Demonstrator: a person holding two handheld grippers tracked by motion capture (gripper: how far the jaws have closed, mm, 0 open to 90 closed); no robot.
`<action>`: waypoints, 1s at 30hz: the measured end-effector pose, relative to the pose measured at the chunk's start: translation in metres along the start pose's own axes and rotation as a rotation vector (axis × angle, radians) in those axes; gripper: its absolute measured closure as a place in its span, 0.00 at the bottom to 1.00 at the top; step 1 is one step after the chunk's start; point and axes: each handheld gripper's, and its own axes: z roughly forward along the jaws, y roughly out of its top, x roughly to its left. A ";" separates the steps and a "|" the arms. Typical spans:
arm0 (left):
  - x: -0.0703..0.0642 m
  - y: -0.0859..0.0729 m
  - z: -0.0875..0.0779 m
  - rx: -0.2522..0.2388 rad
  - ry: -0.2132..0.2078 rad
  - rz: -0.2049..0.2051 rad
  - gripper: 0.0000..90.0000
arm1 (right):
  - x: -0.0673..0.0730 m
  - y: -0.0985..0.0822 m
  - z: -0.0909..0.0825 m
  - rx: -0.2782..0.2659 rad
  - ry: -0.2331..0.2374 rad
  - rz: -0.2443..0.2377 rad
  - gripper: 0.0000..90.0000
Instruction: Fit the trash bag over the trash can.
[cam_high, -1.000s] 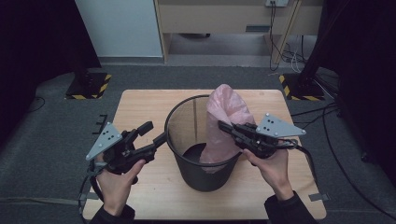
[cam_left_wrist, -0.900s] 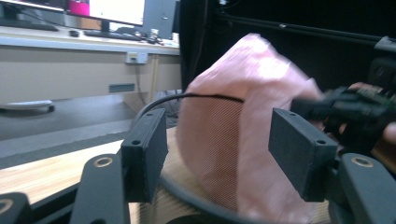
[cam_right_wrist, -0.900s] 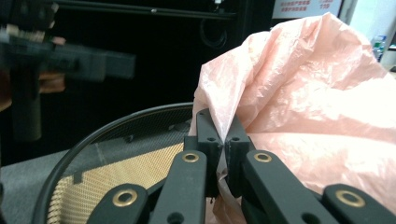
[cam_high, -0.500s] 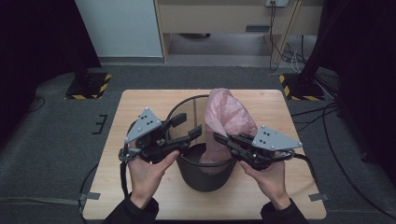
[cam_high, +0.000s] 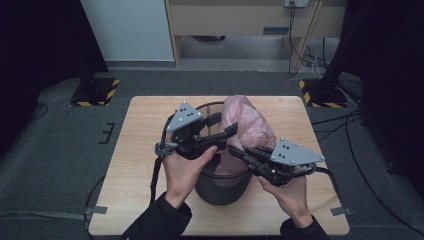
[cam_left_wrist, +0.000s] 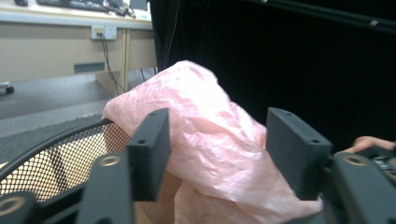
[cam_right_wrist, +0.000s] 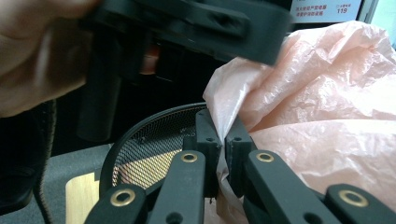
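Note:
A black mesh bin (cam_high: 220, 187) stands in the middle of the wooden table (cam_high: 145, 130). A pink plastic bag (cam_high: 247, 125) rises out of it, leaning toward the far right. My right gripper (cam_high: 234, 150) is at the bin's near right rim, shut on a fold of the bag (cam_right_wrist: 327, 93), which is pinched between its pads (cam_right_wrist: 222, 126). My left gripper (cam_high: 226, 125) hovers over the bin's mouth. Its jaws have just been closing. They straddle the bag's crumpled top (cam_left_wrist: 205, 107) with a gap on both sides, still open (cam_left_wrist: 219, 140). Mesh of the bin (cam_left_wrist: 56, 154) shows below them.
Bare tabletop lies left and right of the bin. Yellow-and-black striped stand bases (cam_high: 95, 92) sit on the floor at the far corners. Cables (cam_high: 320, 65) run across the floor at the far right. The left gripper's body (cam_right_wrist: 187, 23) hangs close above the right gripper.
My left gripper has swung right from beside the bin to above its mouth, up to the bag. The right gripper and the pinched bag have hardly moved.

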 end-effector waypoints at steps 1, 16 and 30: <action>0.001 0.000 0.001 0.007 0.001 0.000 0.54 | 0.000 0.000 0.000 0.004 0.002 0.000 0.97; 0.007 -0.008 -0.008 0.057 -0.014 0.069 0.98 | -0.005 0.013 -0.016 -0.053 0.001 0.046 0.68; 0.029 -0.026 -0.050 0.108 0.050 0.125 0.98 | -0.074 0.014 -0.039 -0.116 -0.215 0.165 0.45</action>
